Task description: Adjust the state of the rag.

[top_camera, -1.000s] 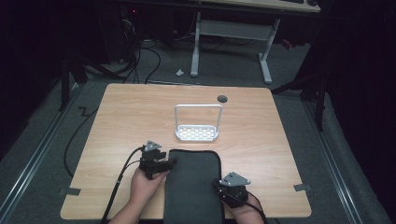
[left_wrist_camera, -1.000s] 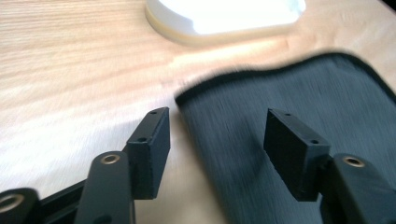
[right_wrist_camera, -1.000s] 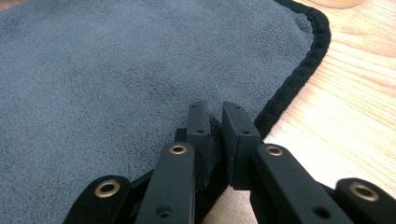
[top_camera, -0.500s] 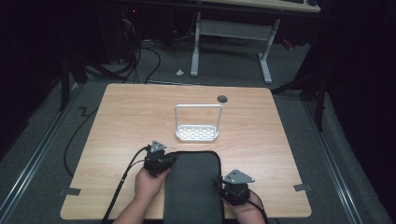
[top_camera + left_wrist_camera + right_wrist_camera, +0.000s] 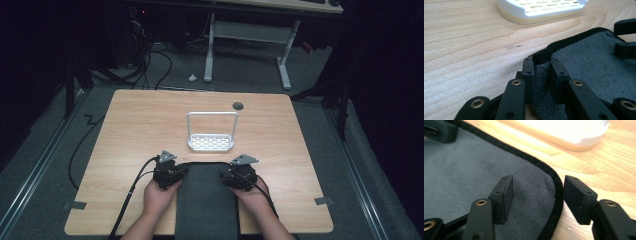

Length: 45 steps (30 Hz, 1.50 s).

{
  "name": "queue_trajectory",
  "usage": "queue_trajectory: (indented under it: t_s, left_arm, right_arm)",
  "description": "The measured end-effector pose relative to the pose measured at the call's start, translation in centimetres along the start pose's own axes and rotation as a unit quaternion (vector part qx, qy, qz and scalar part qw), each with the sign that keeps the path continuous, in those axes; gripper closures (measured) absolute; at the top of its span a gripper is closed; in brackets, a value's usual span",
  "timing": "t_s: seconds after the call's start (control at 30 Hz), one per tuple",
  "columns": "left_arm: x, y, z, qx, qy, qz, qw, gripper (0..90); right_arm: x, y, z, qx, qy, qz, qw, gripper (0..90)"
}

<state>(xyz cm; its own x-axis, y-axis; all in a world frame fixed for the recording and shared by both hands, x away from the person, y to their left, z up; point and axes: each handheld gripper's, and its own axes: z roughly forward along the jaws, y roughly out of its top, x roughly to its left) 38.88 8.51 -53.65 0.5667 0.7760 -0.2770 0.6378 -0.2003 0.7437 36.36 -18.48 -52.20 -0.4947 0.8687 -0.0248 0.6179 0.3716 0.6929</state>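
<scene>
A dark grey towel [image 5: 206, 200] lies flat at the table's near edge, between the person's two hands. My left gripper [image 5: 175, 171] sits at its far left corner. In the left gripper view the left gripper [image 5: 542, 63] has just been closing, and a raised fold of the towel [image 5: 586, 67] is pinched between its pads. My right gripper [image 5: 234, 175] sits at the far right corner. In the right gripper view the right gripper [image 5: 537, 186] has just been opening. Its jaws stand wide, with the black-trimmed edge of the towel [image 5: 469, 162] between them, untouched.
A white slotted rack [image 5: 212, 142] with a tall wire handle stands just beyond the towel at the table's middle; its base is also close ahead of each gripper [image 5: 539, 7] [image 5: 574, 132]. A small dark round hole [image 5: 238, 105] marks the far table edge. Bare wood lies to both sides.
The right gripper has moved from the towel's near right side to its far right corner, and its jaws have opened. The left gripper has shut on the far left corner.
</scene>
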Motion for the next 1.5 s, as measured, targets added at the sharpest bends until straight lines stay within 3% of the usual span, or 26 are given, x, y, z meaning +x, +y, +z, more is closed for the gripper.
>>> queue_trajectory:
  t_s: [0.13, 0.3, 0.43, 0.73, 1.0, 1.07, 1.2, 1.5]
  left_arm:
    - [0.0, 0.0, 0.0, -0.001, 0.000, -0.001, 1.0000, 75.2]
    - [0.0, 0.0, 0.0, -0.002, -0.001, -0.004, 1.0000, 75.1]
    - [0.1, 0.0, 0.0, -0.001, -0.003, -0.004, 1.0000, 75.0]
    - [0.1, 0.0, 0.0, 0.001, -0.007, -0.003, 1.0000, 75.8]
    - [0.1, -0.1, -0.1, -0.001, -0.009, -0.003, 1.0000, 76.3]
    - [0.1, -0.1, -0.2, -0.005, -0.016, 0.001, 0.9999, 76.9]
    - [0.5, 0.1, -0.5, -0.008, -0.033, -0.011, 0.9994, 79.2]
    - [-0.5, 0.0, -1.1, -0.032, -0.016, -0.010, 0.9993, 83.1]
  right_arm:
    - [-0.3, -0.1, 0.2, 0.009, 0.020, 0.021, 0.9995, 42.3]
    - [-0.1, -0.2, 0.2, 0.006, 0.021, 0.022, 0.9995, 46.6]
    - [0.3, -0.5, 0.0, -0.001, 0.028, 0.025, 0.9993, 59.9]
    - [0.7, -0.8, -0.1, -0.013, 0.044, 0.032, 0.9984, 77.2]
    - [1.1, -1.0, -0.5, -0.031, 0.032, 0.018, 0.9989, 79.1]
    - [1.4, -1.1, -0.7, -0.043, 0.028, 0.016, 0.9985, 79.1]
    - [1.4, -1.2, -1.2, -0.062, 0.027, 0.008, 0.9977, 79.0]
    - [1.3, -1.2, -2.2, -0.095, 0.029, 0.000, 0.9950, 79.0]
